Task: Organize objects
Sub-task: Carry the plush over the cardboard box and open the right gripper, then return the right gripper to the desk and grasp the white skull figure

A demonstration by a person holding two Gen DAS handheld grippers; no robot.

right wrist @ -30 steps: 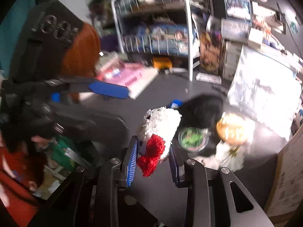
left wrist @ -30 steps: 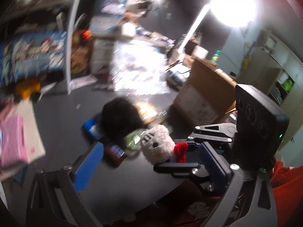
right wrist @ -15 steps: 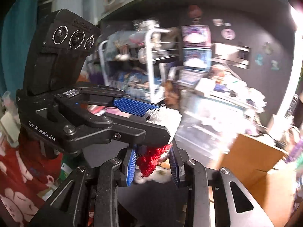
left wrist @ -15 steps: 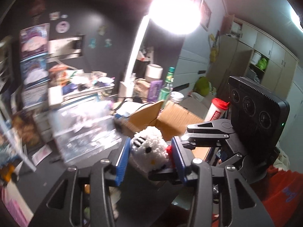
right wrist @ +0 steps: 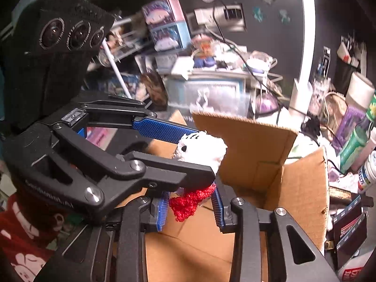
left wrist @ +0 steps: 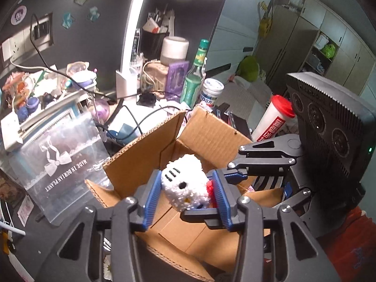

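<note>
Since a second ago both grippers have carried the plush toy [left wrist: 185, 184] from the desk to above the cardboard box [left wrist: 209, 136]. The left gripper [left wrist: 186, 196] and right gripper [right wrist: 191, 205] both pinch it, jaws easing apart (right on its red bow). Release together, toward the 12 o'clock wall.

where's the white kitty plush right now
The white kitty plush hangs over the open cardboard box, between the left tongs, whose jaws are opening. The right tongs are opening around its red bow.
</note>
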